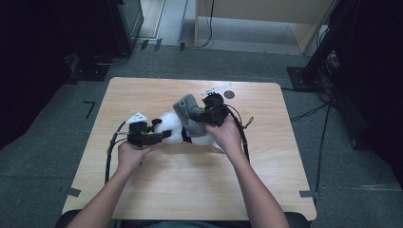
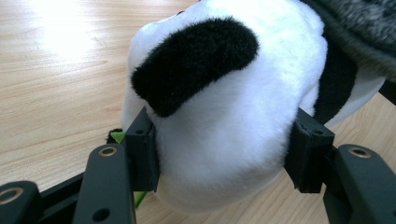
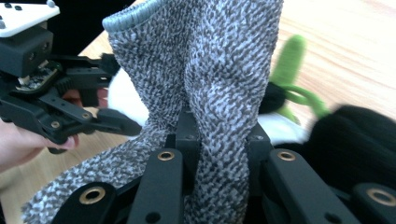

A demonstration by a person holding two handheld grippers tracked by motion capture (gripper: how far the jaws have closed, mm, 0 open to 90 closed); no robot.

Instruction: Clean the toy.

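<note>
Near the middle of the wooden table (image 1: 142, 190) lies the plush panda (image 1: 173, 127), white with black patches, and I have both tools on it. My left gripper (image 2: 224, 154) is clamped on the panda's white rounded end: one black pad presses into the fur on each side, and a black patch sits just above the grip. My left hand (image 1: 130, 154) holds that gripper low, close to the tabletop.

My right gripper (image 3: 219, 135) is pinched tight on a fold of the grey knitted sock (image 3: 205, 70), whose ribbed cuff stands up above the jaws. From the high view the sock (image 1: 187, 111) sits over the panda's far end, just beside my right hand (image 1: 227, 135); how far it is drawn on I cannot quite tell, since the gripper covers that part. A green plush bit (image 3: 292, 74) shows behind the sock, somewhat blurred.
</note>
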